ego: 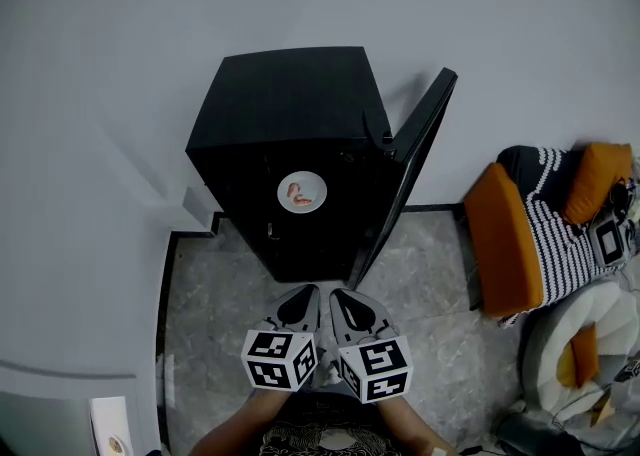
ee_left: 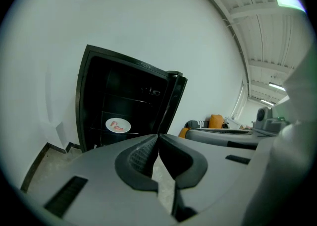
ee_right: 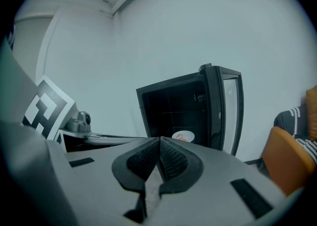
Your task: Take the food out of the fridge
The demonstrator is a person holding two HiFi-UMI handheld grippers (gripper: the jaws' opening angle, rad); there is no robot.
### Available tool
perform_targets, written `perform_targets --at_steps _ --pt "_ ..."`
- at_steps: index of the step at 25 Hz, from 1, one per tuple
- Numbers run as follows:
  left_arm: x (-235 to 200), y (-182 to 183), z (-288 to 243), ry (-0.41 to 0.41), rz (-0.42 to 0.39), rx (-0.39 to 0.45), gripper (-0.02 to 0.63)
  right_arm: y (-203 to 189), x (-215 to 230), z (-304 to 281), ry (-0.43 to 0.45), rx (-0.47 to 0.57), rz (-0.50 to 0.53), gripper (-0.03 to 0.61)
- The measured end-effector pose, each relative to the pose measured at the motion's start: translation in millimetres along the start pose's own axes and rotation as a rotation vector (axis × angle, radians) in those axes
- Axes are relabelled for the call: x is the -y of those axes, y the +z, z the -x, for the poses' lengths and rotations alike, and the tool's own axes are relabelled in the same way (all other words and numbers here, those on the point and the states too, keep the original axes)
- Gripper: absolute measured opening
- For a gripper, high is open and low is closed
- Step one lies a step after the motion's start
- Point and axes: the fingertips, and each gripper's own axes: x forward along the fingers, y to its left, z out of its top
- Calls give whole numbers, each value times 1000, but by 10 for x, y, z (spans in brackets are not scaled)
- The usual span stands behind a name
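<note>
1. The inside of the fridge (ego: 285, 114) was recorded as dark. Its shelves were only faintly made out in the two gripper views.
2. The food (ego: 301, 195) was seen only as small reddish-pink pieces, and its kind could not be determined.
3. The food was found on a white plate (ego: 302, 177), which was set on a shelf inside the fridge. The door (ego: 415, 159) was swung open to the right.
4. The person's forearms were cut off at the near edge of the head view.
5. The left gripper (ee_left: 158, 136) was noted clenched, with its jaw tips pressed together and nothing between them.
6. The right gripper (ee_right: 159, 140) was noted likewise clenched, tips touching and nothing held.
7. Both grippers were held side by side, just beside each other, on the near side of the fridge. Their marker cubes were toward the person and their jaws were pointed at the fridge's open front. Neither the fridge nor the plate was touched.
8. Orange cushions (ego: 508, 240) were noted at the right, on a seat partly cut off by the frame edge.
</note>
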Motion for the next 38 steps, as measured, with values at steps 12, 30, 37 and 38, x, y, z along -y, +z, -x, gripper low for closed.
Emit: perform_targets --at_steps 12,30,37,38 --pt "-555 162 -812 -179 216 4 17 245 289 -747 -89 -36 -3 23" --pt "-1743 -51 -1899 -385 709 60 18 579 267 -1638 -137 -73 58 23" --pt "-1964 -141 -2157 -403 781 68 20 610 289 -1708 -164 -80 71 23" --pt "-1989 -162 -2193 -403 786 66 20 616 294 -1718 -167 -81 72 23"
